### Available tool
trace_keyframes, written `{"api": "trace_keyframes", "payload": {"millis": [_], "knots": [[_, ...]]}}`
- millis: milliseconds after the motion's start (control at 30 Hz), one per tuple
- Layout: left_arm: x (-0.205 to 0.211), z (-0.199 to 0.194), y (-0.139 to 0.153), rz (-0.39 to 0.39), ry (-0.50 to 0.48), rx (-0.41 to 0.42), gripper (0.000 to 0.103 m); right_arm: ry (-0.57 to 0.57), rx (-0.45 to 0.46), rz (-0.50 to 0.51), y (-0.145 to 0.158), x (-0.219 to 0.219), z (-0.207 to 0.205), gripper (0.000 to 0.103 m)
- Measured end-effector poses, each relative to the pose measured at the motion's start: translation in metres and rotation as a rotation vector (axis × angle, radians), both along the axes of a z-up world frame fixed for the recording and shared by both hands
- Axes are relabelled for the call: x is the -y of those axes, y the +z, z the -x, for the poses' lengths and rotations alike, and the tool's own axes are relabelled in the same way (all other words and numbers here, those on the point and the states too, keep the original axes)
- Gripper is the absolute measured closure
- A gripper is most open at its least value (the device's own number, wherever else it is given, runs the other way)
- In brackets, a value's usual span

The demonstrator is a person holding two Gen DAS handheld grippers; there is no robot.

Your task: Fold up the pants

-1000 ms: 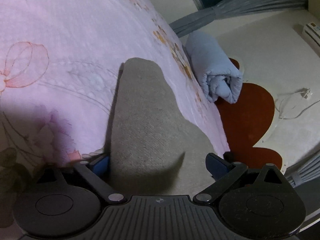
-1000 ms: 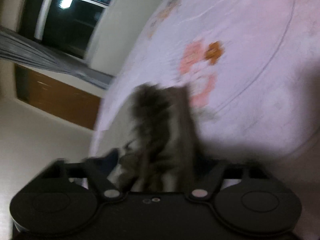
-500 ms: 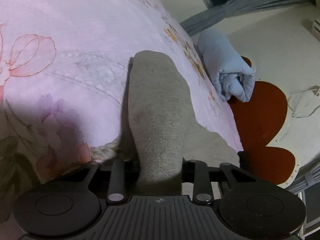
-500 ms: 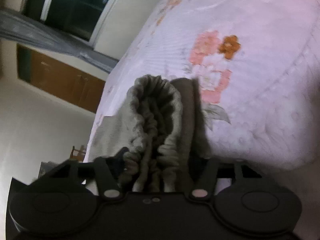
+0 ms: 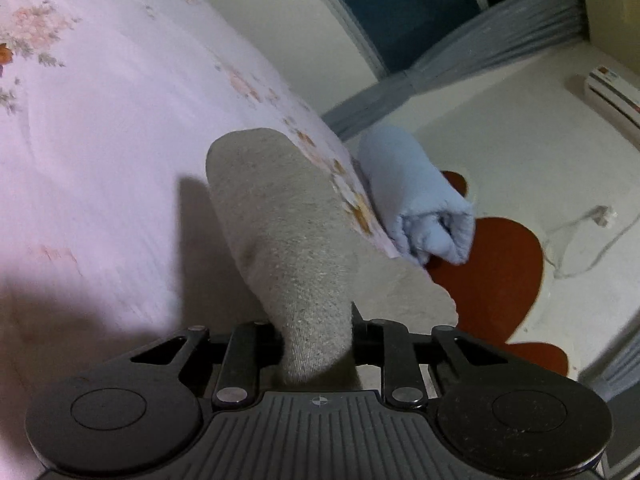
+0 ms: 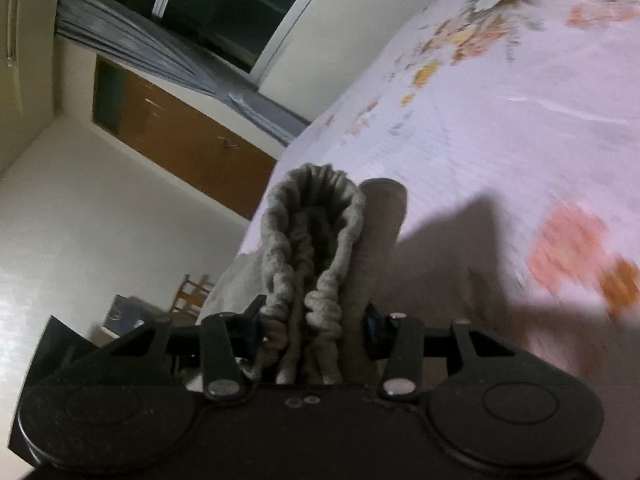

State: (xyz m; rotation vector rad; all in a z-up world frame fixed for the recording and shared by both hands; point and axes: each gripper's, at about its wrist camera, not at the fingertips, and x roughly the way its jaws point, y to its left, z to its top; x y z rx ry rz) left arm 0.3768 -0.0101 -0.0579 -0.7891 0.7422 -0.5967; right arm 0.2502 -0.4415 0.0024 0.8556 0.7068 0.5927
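Fold in progress, lift phase. The left gripper (image 5: 316, 336) is clamped on a plain grey end of the pants (image 5: 288, 240), its jaws having just closed on the cloth; the right gripper (image 6: 316, 320), jaws likewise just closed, pinches the gathered elastic waistband (image 6: 316, 216). The pants lie at the edge of the bed (image 5: 112, 128), ends raised. In each view the held cloth runs lengthwise straight ahead, away from the fingers. Next move, probably: carry both ends together across the garment, keeping them level, then lay flat
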Motion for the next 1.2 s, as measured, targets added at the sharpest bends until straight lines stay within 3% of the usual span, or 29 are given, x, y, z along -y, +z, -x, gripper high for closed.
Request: {"api": "trace_keyframes", "payload": {"millis": [67, 100, 133, 200, 233, 300, 333, 400, 467, 600, 700, 733, 800, 833, 867, 900, 967, 1000, 1100, 1200], "knots": [[-0.001, -0.017, -0.018, -0.049, 0.006, -0.073, 0.071, -0.020, -0.038, 0.000, -0.021, 0.002, -0.021, 0.065], [-0.001, -0.023, -0.029, -0.113, 0.025, -0.133, 0.054, -0.050, -0.102, -0.002, -0.041, 0.008, -0.027, 0.062], [-0.002, -0.024, -0.035, -0.152, 0.046, -0.164, 0.054, -0.096, -0.186, 0.007, -0.060, 0.014, -0.031, 0.067], [-0.009, -0.013, -0.028, -0.162, 0.079, -0.101, 0.050, -0.150, -0.167, -0.086, -0.072, 0.029, -0.018, 0.066], [-0.011, -0.005, -0.017, -0.239, 0.118, -0.057, 0.039, -0.203, -0.144, -0.054, -0.065, 0.032, -0.007, 0.062], [-0.013, 0.009, 0.000, -0.337, 0.198, 0.025, 0.026, -0.274, -0.086, 0.047, -0.046, 0.036, 0.013, 0.056], [-0.015, 0.015, 0.008, -0.360, 0.239, 0.064, 0.022, -0.320, -0.062, 0.106, -0.035, 0.038, 0.022, 0.046], [-0.015, 0.022, 0.021, -0.420, 0.298, 0.103, 0.019, -0.353, 0.019, 0.191, -0.011, 0.032, 0.033, 0.041], [-0.005, 0.028, 0.032, -0.493, 0.336, 0.139, 0.012, -0.334, 0.084, 0.288, 0.014, 0.009, 0.031, 0.035], [0.019, 0.024, 0.037, -0.625, 0.331, 0.162, 0.010, -0.205, 0.155, 0.332, 0.044, -0.044, 0.004, 0.030], [0.039, 0.014, 0.030, -0.757, 0.323, 0.112, 0.010, -0.147, 0.147, 0.476, 0.046, -0.083, -0.024, 0.030], [0.042, 0.008, 0.022, -0.807, 0.310, 0.077, 0.010, -0.120, 0.101, 0.524, 0.038, -0.091, -0.036, 0.032], [0.037, 0.005, 0.010, -0.787, 0.283, 0.031, 0.009, -0.119, -0.017, 0.616, 0.019, -0.101, -0.050, 0.042], [0.031, 0.009, 0.010, -0.762, 0.291, 0.020, 0.009, -0.127, -0.031, 0.619, 0.014, -0.096, -0.052, 0.049], [0.027, 0.015, 0.014, -0.750, 0.307, 0.018, 0.009, -0.149, -0.034, 0.629, 0.019, -0.090, -0.047, 0.051], [0.023, 0.025, 0.021, -0.740, 0.327, 0.047, 0.009, -0.180, -0.013, 0.647, 0.028, -0.085, -0.040, 0.050], [0.020, 0.050, 0.032, -0.736, 0.363, 0.094, 0.009, -0.209, 0.118, 0.647, 0.049, -0.076, -0.005, 0.044], [0.021, 0.061, 0.033, -0.723, 0.361, 0.101, 0.009, -0.205, 0.146, 0.653, 0.055, -0.076, 0.009, 0.035], [0.031, 0.079, 0.022, -0.737, 0.330, 0.090, 0.009, -0.131, 0.200, 0.713, 0.056, -0.087, 0.043, 0.035], [0.041, 0.090, 0.003, -0.777, 0.310, 0.066, 0.009, -0.080, 0.151, 0.933, 0.030, -0.111, 0.044, 0.036]]}}
